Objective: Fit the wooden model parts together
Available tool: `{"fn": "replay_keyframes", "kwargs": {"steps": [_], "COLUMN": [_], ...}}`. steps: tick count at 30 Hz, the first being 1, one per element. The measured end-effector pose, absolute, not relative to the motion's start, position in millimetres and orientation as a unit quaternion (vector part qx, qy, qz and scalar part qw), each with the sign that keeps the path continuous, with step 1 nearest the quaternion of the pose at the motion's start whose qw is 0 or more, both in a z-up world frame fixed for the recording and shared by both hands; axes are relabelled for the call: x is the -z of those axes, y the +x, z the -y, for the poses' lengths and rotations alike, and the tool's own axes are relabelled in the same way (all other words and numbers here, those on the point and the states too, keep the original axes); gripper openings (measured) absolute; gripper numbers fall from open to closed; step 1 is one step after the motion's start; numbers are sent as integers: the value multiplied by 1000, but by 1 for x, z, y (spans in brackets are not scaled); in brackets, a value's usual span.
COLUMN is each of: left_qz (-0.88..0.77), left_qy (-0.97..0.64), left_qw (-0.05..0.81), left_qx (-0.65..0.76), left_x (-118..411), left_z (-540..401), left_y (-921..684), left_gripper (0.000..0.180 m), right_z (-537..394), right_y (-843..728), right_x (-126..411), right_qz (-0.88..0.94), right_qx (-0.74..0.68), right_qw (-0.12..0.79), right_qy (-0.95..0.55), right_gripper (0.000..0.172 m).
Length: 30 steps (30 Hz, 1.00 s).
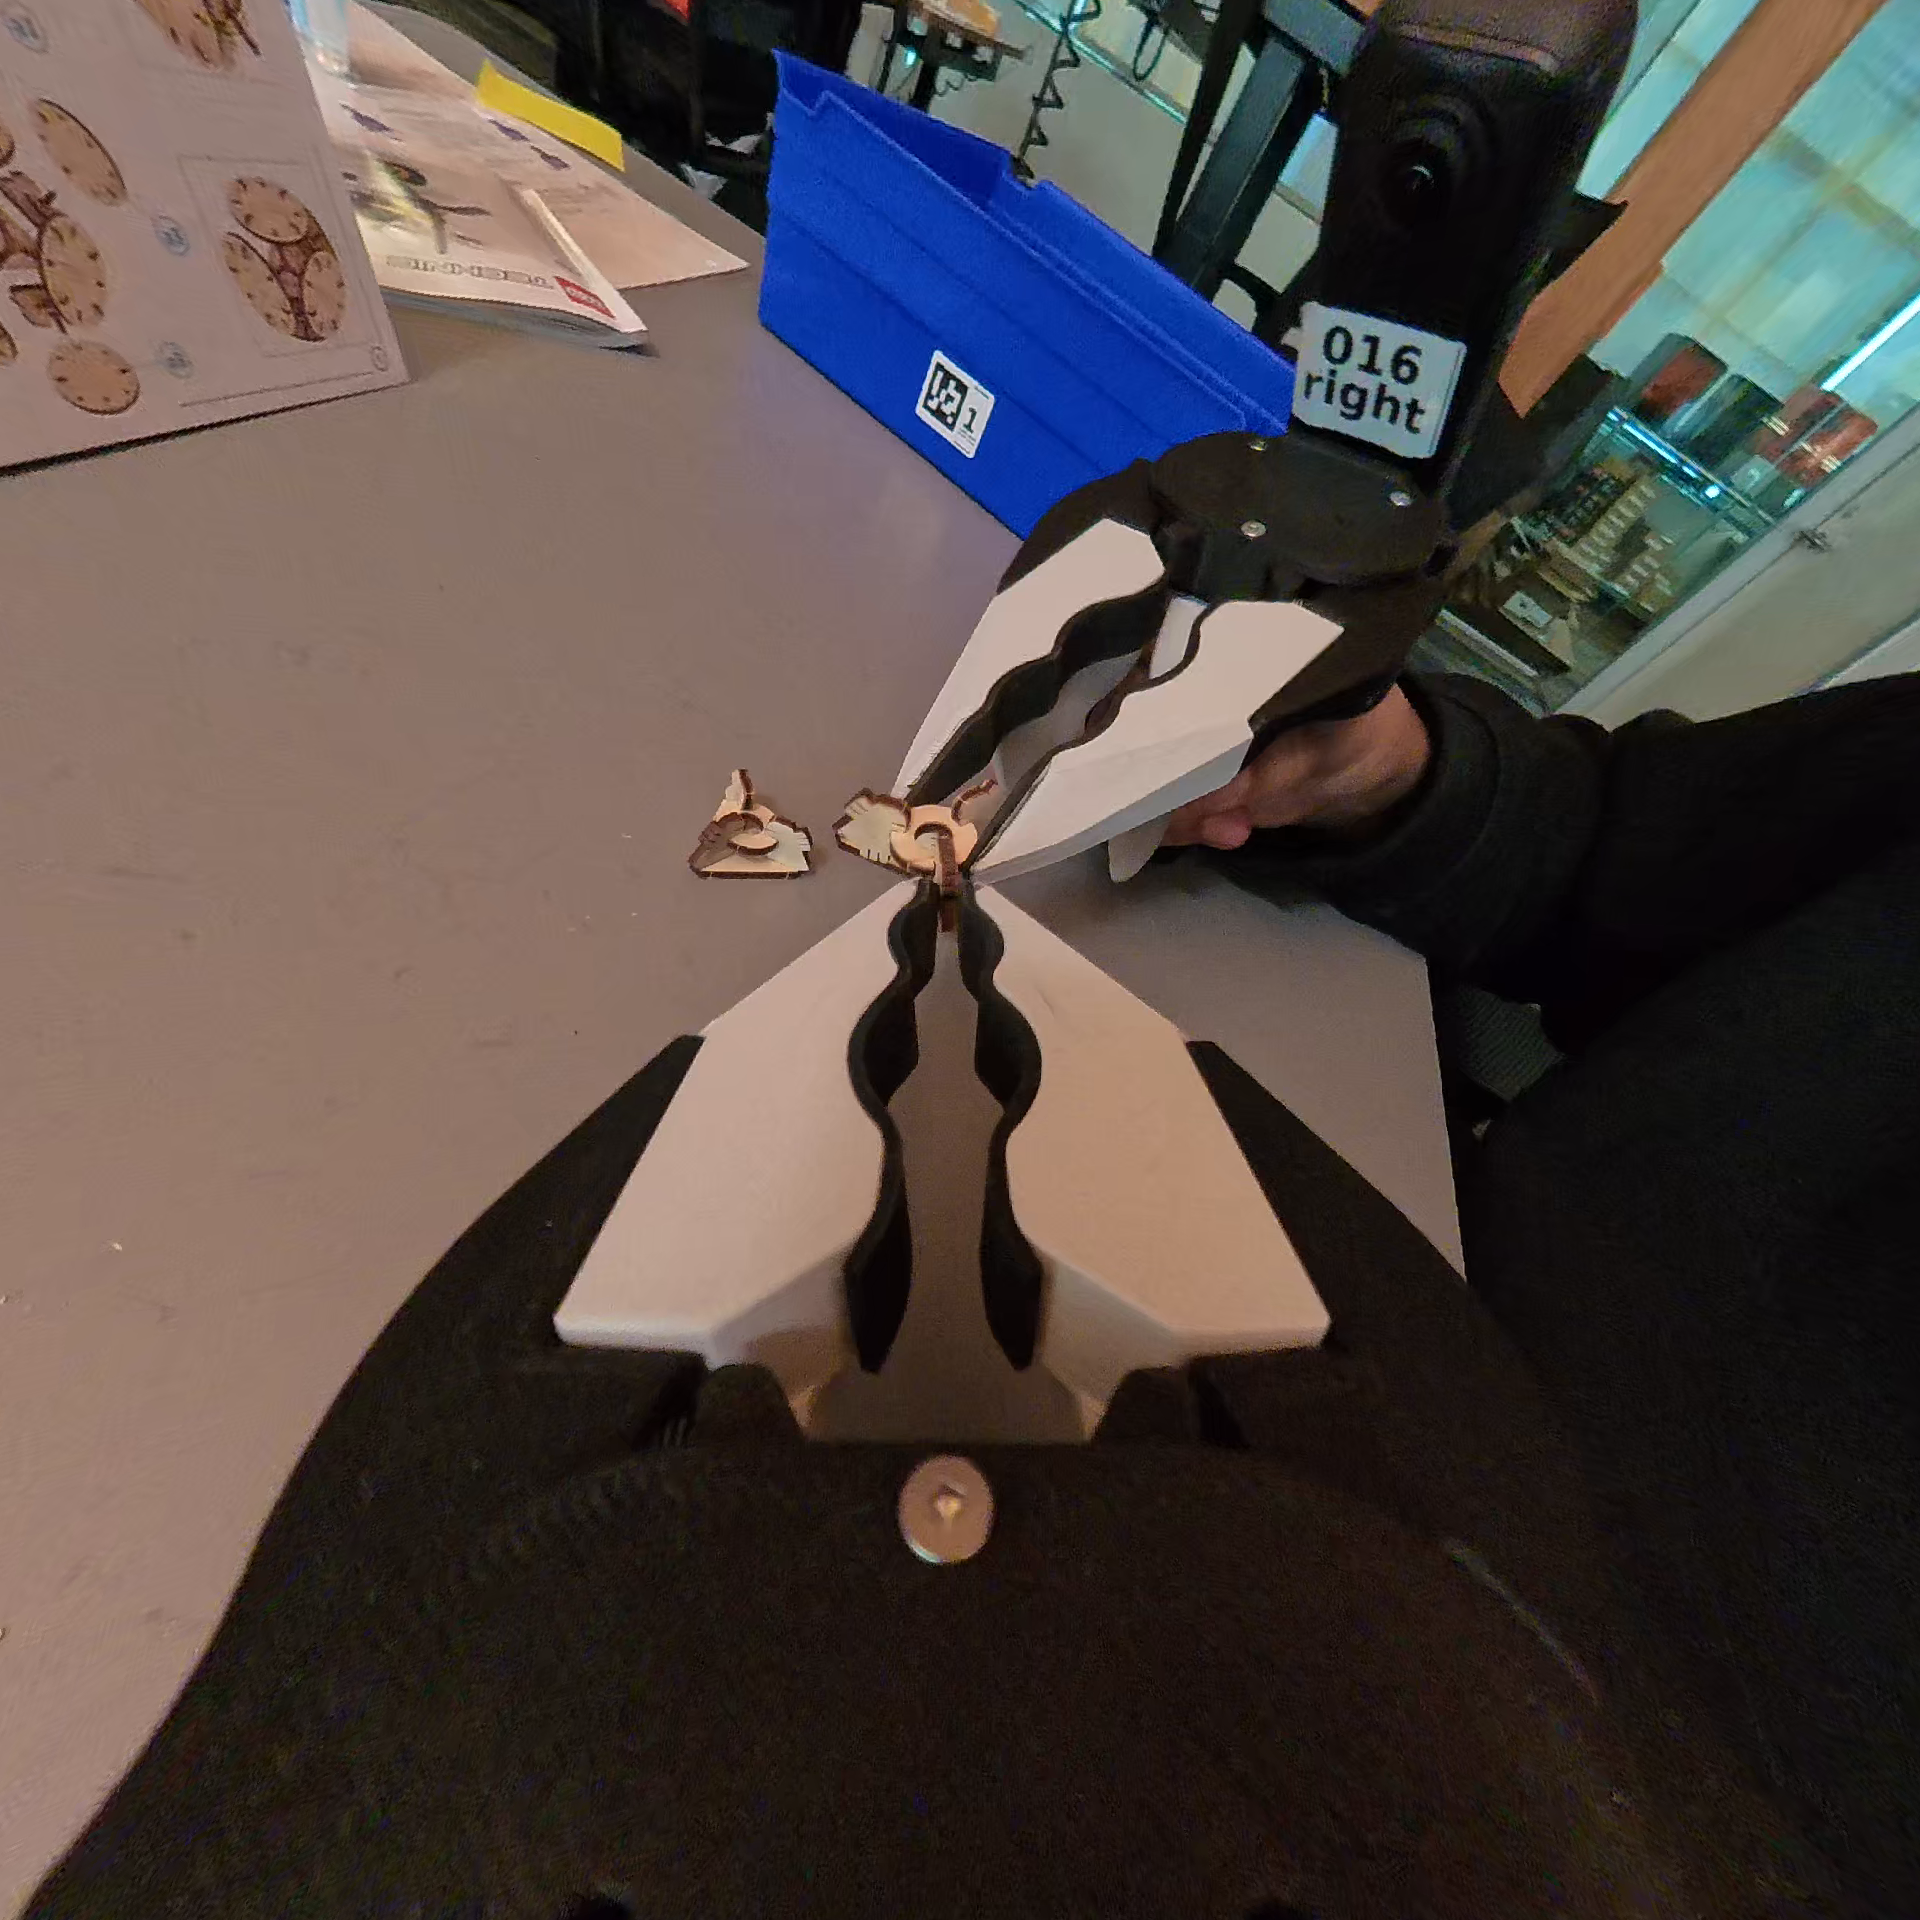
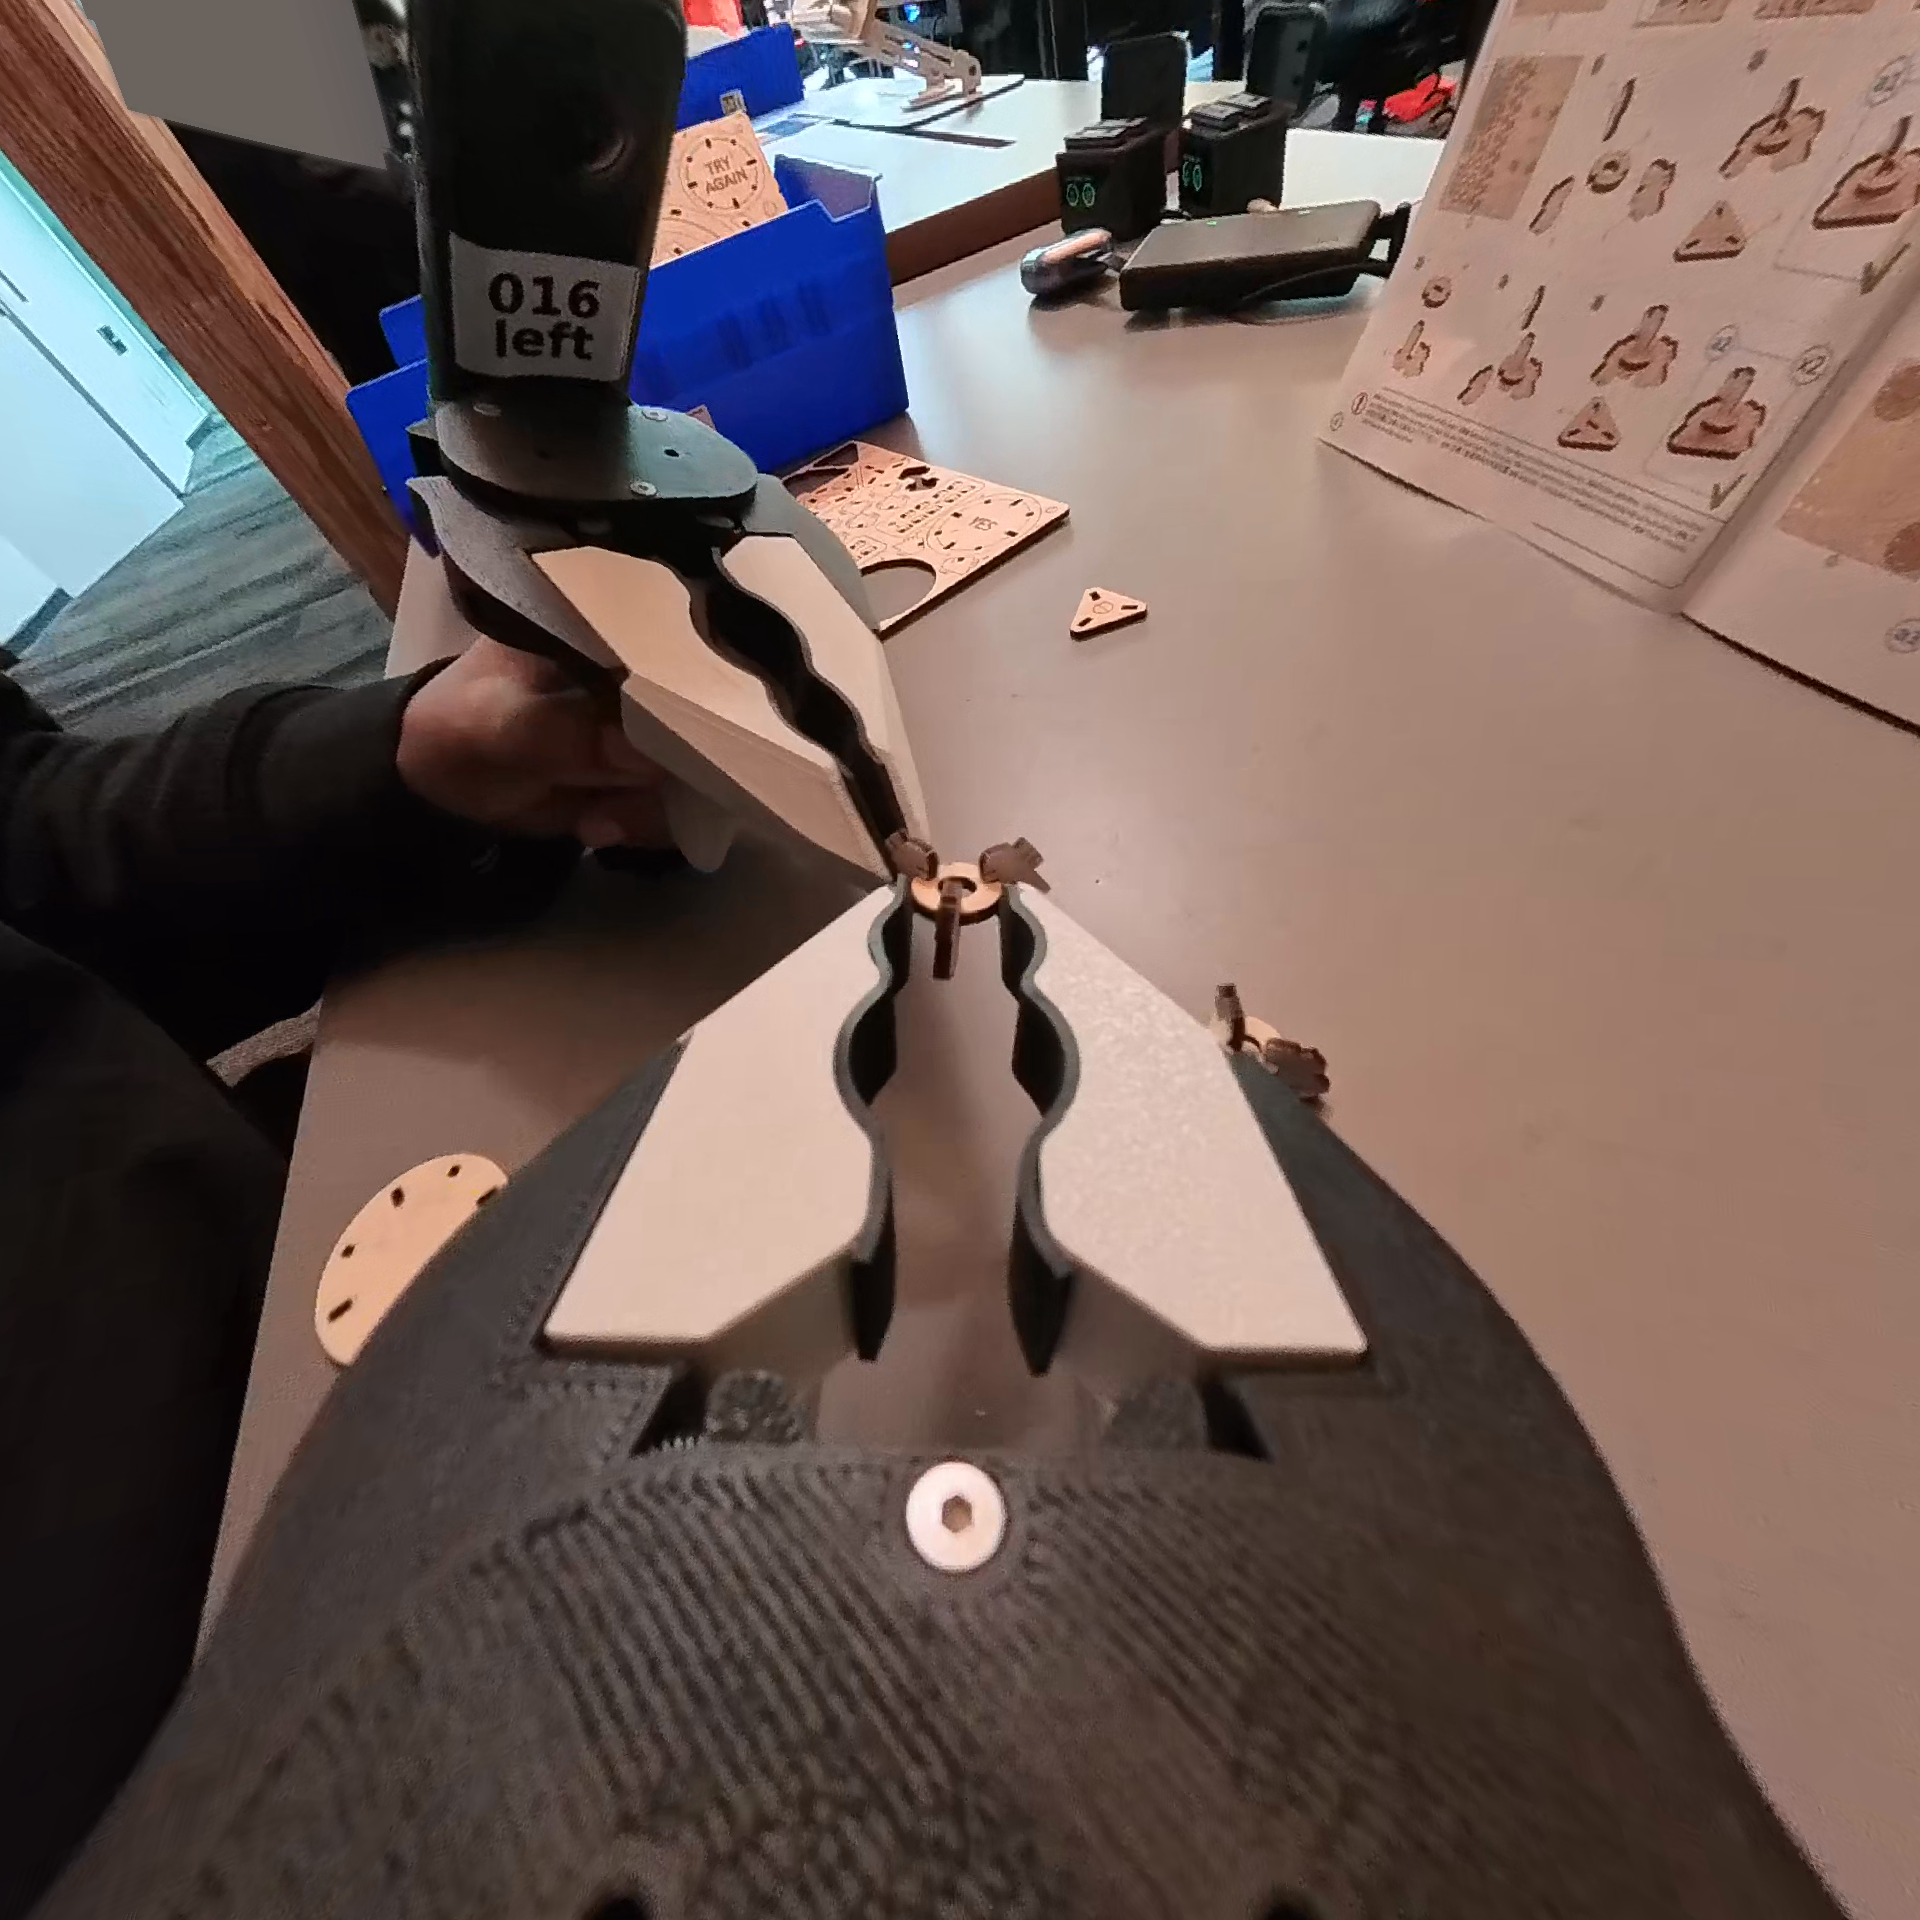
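My right gripper (image 2: 954, 909) is shut on a small wooden assembly: a tan ring (image 2: 971, 902) on a cloud-shaped piece (image 1: 871, 828), held above the grey table (image 1: 416, 727). A thin wooden pin (image 2: 943, 948) sits in the ring's hole and hangs below it. My left gripper (image 1: 943, 888) meets the assembly tip to tip. Its pads are shut on a small brown wooden part (image 2: 914, 857) at the ring's near edge. A second, finished-looking assembly (image 1: 748, 836) lies on the table just to the left; it also shows in the right wrist view (image 2: 1273, 1049).
A blue bin (image 1: 935, 291) stands behind. Instruction sheets (image 1: 177, 229) lie at the back left and stand at the right (image 2: 1662, 260). A wooden parts sheet (image 2: 925, 530), a triangular piece (image 2: 1109, 610), a round disc (image 2: 400, 1247) and black devices (image 2: 1247, 255) are on the table. My left and right fingertips are right by each other. The round disc (image 2: 400, 1247) is about 15 cm from both grippers' fingertips.
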<state>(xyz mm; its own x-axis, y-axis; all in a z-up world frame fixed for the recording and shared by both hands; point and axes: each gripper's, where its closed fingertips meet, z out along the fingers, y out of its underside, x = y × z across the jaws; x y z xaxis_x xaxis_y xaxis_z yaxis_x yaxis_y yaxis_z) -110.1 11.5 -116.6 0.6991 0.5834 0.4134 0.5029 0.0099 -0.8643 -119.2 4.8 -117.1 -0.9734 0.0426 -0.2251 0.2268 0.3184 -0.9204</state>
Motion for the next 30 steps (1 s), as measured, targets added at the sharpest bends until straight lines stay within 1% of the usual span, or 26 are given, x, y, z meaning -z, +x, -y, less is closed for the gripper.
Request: {"fn": "replay_keyframes", "kwargs": {"steps": [6, 10, 14, 17, 19, 25, 30], "left_qz": [388, 385, 388, 391, 392, 394, 392], "left_qy": [-711, -708, -708, -708, -718, -713, -712], "left_qw": [581, 583, 580, 576, 561, 568, 571], "left_qx": [-76, -96, -110, -119, -127, -117, -116], "left_x": [114, 108, 107, 107, 112, 110, 110], "left_z": [-12, -12, -12, -12, -12, -11, -12], "left_y": [-112, -113, -113, -114, -114, -113, -114], "left_gripper": [0, 0, 0, 0, 0, 0, 0], "right_z": [-5, -6, -6, -6, -6, -6, -6], "right_y": [-121, -120, -121, -121, -121, -120, -121], "right_x": [114, 111, 110, 109, 113, 111, 111], "right_qz": [-802, -790, -785, -778, -788, -805, -811], "right_qx": [583, 588, 592, 594, 586, 580, 576], "right_qw": [81, 118, 117, 134, 118, 59, 36], "right_qy": [103, 126, 137, 153, 146, 114, 99], "right_gripper": [15, 15, 15, 15, 15, 15, 15]}}
